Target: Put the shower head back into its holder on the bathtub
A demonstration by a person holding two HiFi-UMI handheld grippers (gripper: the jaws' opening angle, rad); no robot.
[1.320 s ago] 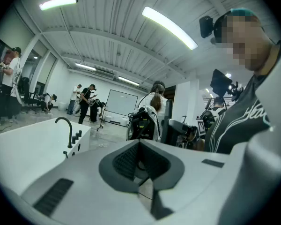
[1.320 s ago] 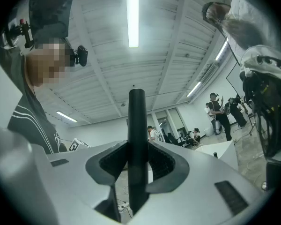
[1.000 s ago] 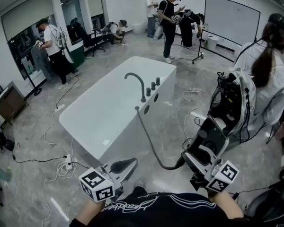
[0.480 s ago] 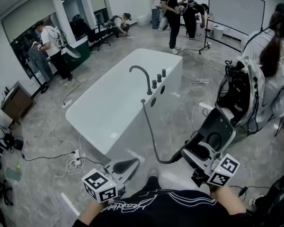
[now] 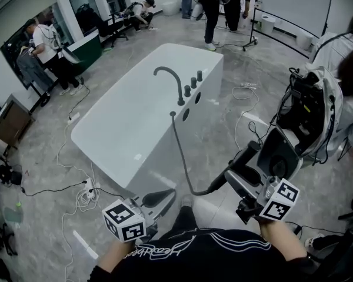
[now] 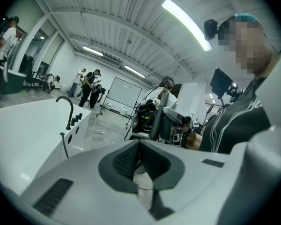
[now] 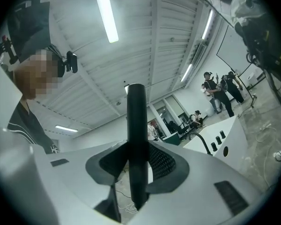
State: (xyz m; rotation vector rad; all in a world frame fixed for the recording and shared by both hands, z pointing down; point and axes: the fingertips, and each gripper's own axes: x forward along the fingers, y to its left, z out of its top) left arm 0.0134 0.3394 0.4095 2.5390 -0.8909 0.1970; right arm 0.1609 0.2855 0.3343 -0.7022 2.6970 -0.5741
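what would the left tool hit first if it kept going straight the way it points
Probably the right tool and its shower head, nearly dead ahead; the bathtub lies off left. Depth unclear.

Head view steeply downward; both gripper views low, near-level; bathtub (image 5: 123,128) common.

Right gripper (image 7: 139,165), grey jaws clamped on the upright slim black cylindrical shower head (image 7: 136,121); white rectangular bathtub (image 7: 232,135) with dark curved faucet (image 7: 206,143) beyond, rightward.
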